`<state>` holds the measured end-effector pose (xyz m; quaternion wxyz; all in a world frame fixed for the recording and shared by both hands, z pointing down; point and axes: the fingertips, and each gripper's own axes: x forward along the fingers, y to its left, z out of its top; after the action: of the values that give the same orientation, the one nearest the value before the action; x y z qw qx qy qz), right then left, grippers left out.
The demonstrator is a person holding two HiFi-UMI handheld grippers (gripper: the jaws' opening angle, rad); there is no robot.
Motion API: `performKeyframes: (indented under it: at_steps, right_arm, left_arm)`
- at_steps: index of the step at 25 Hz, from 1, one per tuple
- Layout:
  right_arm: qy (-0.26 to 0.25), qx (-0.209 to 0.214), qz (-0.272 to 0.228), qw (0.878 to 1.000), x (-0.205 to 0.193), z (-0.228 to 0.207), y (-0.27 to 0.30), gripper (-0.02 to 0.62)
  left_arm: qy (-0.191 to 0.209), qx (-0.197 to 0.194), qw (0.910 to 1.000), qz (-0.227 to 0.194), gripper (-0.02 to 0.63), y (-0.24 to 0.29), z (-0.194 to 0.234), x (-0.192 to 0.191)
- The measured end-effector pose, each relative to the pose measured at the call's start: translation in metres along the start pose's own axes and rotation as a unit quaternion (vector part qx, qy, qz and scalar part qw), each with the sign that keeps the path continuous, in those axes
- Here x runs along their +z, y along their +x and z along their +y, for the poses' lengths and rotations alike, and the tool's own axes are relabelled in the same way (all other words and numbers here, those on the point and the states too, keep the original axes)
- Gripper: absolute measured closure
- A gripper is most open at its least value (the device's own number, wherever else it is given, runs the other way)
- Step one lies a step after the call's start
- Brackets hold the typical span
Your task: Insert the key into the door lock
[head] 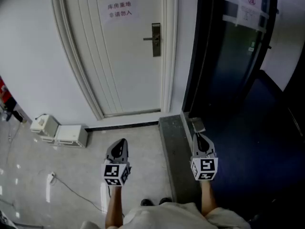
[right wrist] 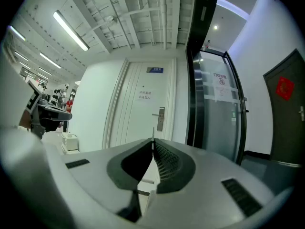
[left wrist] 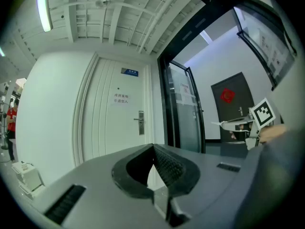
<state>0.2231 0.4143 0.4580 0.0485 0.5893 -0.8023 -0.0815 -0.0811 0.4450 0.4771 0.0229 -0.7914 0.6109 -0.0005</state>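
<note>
The white door (head: 128, 66) stands shut ahead, its metal lock plate with lever handle (head: 156, 39) on the right side; the plate also shows in the left gripper view (left wrist: 141, 122) and the right gripper view (right wrist: 161, 119). My right gripper (head: 197, 130) is held level, well short of the door, shut on a small silver key (head: 197, 125). The key's thin blade (right wrist: 152, 133) sticks out past the closed jaw tips (right wrist: 153, 141) and points toward the lock. My left gripper (head: 122, 142) is level beside it, its jaws (left wrist: 153, 147) shut with nothing in them.
A dark-framed glass door (head: 238, 46) stands to the right of the white door. White boxes (head: 71, 135) sit on the floor by the wall at left, with a cable (head: 71, 190) trailing nearby. A paper sign (head: 120, 9) hangs on the door. A dark threshold strip (head: 174, 151) runs underfoot.
</note>
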Motion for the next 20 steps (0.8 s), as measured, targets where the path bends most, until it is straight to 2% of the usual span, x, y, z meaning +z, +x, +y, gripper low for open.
performKeyframes:
  at_steps: [7, 20]
  right_arm:
    - [0.003, 0.000, 0.005, 1.000, -0.008, -0.006, 0.000, 0.566]
    - [0.011, 0.015, -0.003, 1.000, -0.012, -0.023, 0.010, 0.566]
  left_arm:
    - [-0.005, 0.005, 1.0000, 0.005, 0.589, 0.001, 0.003, -0.004]
    - [0.006, 0.001, 0.9999, 0.014, 0.589, 0.025, -0.025, -0.010]
